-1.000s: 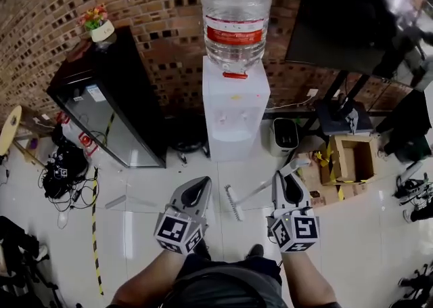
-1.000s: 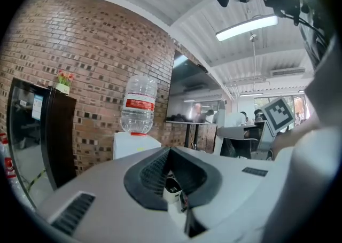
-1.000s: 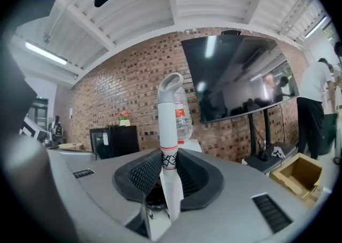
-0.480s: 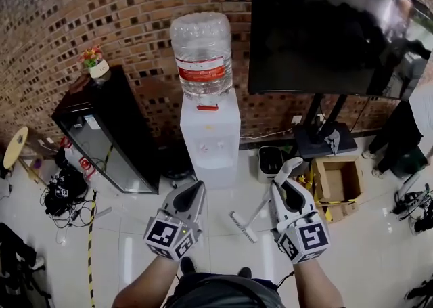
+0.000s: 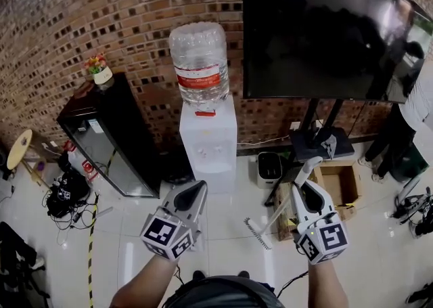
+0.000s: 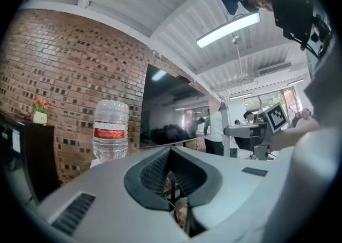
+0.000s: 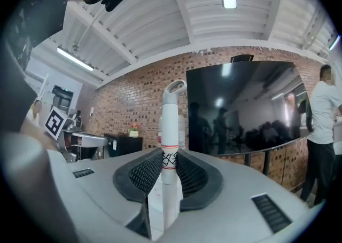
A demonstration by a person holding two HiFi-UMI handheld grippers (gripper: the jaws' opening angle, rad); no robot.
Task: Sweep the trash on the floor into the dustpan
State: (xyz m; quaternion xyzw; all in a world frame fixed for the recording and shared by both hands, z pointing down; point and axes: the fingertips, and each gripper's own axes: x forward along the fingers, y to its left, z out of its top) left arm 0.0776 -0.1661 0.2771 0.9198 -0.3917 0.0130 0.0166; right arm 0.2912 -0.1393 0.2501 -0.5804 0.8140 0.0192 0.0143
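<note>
White broom handle (image 7: 169, 122) sits clamped between right tongs (image 7: 163, 163).

**Open tile at the left, clutter along the wall and at the right**

The white floor (image 5: 135, 232) lies bare from the left tool (image 5: 197, 189) out to the black cabinet (image 5: 111, 137), crossed only by a strip of striped tape (image 5: 90, 246). Straight ahead, a water cooler (image 5: 208, 141) stands against the brick wall (image 5: 81, 22) and blocks the way forward. Beside it to the right, a small white bin (image 5: 269, 168), the screen stand (image 5: 318, 141) and an open cardboard box (image 5: 342, 181) crowd the floor near the right tool (image 5: 306, 186). The big screen (image 5: 325, 29) overhangs that side. A broom (image 5: 270, 222) slants across the tile between the two tools. A tangle of cables (image 5: 64, 191) fills the far left.
</note>
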